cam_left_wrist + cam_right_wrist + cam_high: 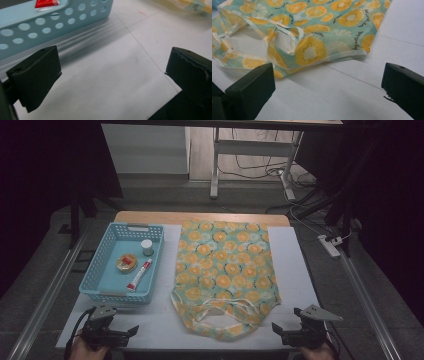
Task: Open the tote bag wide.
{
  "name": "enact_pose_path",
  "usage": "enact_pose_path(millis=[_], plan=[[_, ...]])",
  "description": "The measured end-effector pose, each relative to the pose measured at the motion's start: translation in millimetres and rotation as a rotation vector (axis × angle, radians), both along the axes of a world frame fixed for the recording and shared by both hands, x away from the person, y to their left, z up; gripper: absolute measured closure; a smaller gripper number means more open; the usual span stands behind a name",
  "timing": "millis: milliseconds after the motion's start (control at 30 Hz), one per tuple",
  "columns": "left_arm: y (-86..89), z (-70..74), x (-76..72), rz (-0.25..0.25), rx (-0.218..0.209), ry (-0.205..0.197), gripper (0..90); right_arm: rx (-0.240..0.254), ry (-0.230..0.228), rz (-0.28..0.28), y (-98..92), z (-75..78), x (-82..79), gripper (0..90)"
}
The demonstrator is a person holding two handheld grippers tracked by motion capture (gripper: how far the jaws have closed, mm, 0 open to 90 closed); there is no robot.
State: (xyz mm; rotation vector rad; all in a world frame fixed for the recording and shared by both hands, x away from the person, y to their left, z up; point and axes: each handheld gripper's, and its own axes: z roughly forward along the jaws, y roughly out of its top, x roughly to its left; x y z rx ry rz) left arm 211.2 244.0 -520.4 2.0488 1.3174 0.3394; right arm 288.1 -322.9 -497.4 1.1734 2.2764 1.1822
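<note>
Start of the approach. The left gripper (131, 331) and right gripper (278, 328) rest at the near edge of the white counter (300, 270), each with fingers spread wide and nothing between them. The tote bag (226, 275) lies flat at mid-counter, handles toward the person; the right gripper stands just beside its near right corner, the left gripper near the front wall of the blue basket (95, 280).

Suggested technique: bring the right fingers (252, 87) low and level to the looped handles (279, 37), take one layer of hem only, and lift gently so the mouth opens; the left gripper can then take the opposite handle or fetch the basket's contents.

Materials: the bag is thin, limp printed fabric, teal with orange-slice motifs and pale bound edges, likely to wrinkle and slip. The basket is rigid perforated plastic (37, 27) holding a red-and-white tube (139, 275), a round gold-lidded tin (126, 262) and a small white-capped jar (147, 247). The counter surface is smooth and matte.
</note>
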Motion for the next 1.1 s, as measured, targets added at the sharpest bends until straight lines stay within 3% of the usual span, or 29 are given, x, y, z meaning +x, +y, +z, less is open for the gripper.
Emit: enact_pose_path(millis=[333,433,567,1100], plan=[[-0.9,-0.5,0.4,-0.017,0.005,0.006,0.1,-0.027,-0.009,0.038,6.2,2.0,-1.1,0.0],[0.4,-0.6,0.4,-0.013,-0.005,0.005,0.1,-0.053,-0.033,0.050,10.6,5.2,-2.9,0.0],[2.5,-0.8,0.6,-0.005,-0.019,0.006,0.1,-0.070,-0.026,0.064,12.3,4.6,-2.1,0.0],[2.4,-0.1,1.4,0.030,-0.009,0.012,0.0,-0.055,-0.043,0.105,20.9,9.5,-3.0,0.0]])
